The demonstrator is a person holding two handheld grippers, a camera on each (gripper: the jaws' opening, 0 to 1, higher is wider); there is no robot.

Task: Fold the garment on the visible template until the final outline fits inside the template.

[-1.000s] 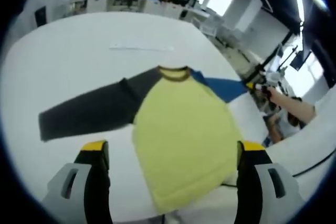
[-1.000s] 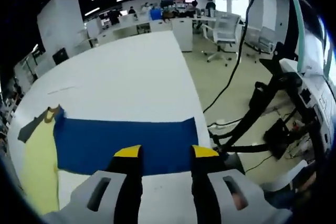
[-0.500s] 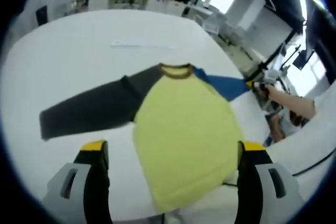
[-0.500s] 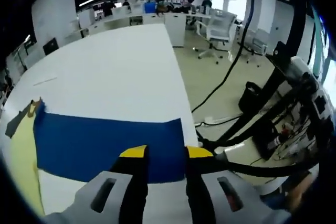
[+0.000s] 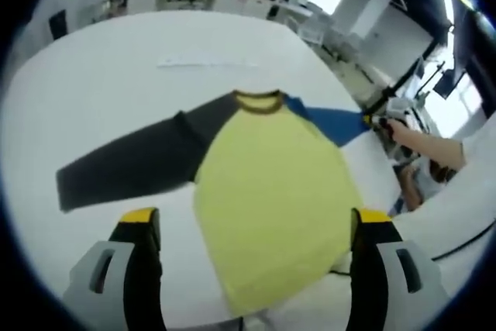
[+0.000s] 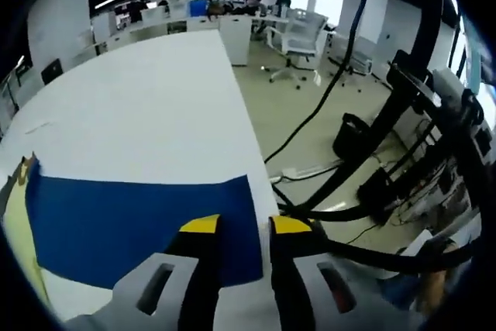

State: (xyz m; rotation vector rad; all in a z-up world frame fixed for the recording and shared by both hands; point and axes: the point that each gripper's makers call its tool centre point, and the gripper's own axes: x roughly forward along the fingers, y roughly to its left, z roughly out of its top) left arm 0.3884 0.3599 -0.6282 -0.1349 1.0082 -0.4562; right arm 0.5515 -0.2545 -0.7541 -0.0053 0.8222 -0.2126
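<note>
**Right jaws at the blue cuff, first fold not yet made**

Though the raglan shirt (image 5: 267, 191) lies spread flat on the white table (image 5: 93, 67), nothing on it is folded: yellow body toward the left gripper view's camera, brown collar (image 5: 258, 101) at the far end, dark grey sleeve (image 5: 128, 162) stretched out to one side, blue sleeve (image 6: 132, 218) out to the other, its end reaching the table edge. Sleeves laid wide like this suggest the garment was set out for sleeve-first folding.

Right gripper (image 6: 236, 226): yellow-tipped jaws drawn close together at the blue sleeve's cuff corner. Gap between them is narrow; cannot tell whether cloth is pinched in it. In the left gripper view the same tool (image 5: 372, 120) sits at the blue sleeve's tip, a person's forearm (image 5: 426, 147) behind it. Placement at the cuff reads as preparation to carry the sleeve across the body.

Left gripper (image 5: 252, 222): jaws wide apart, nothing between them, hanging above the hem end of the yellow body, likely waiting its turn at the grey sleeve.

A faint pale strip (image 5: 205, 62) lies on the table beyond the collar; possibly a template mark, too blurred to say.

Beyond the table edge: floor, black cables (image 6: 325, 114), a rolling office chair (image 6: 298, 36), desks further back.
</note>
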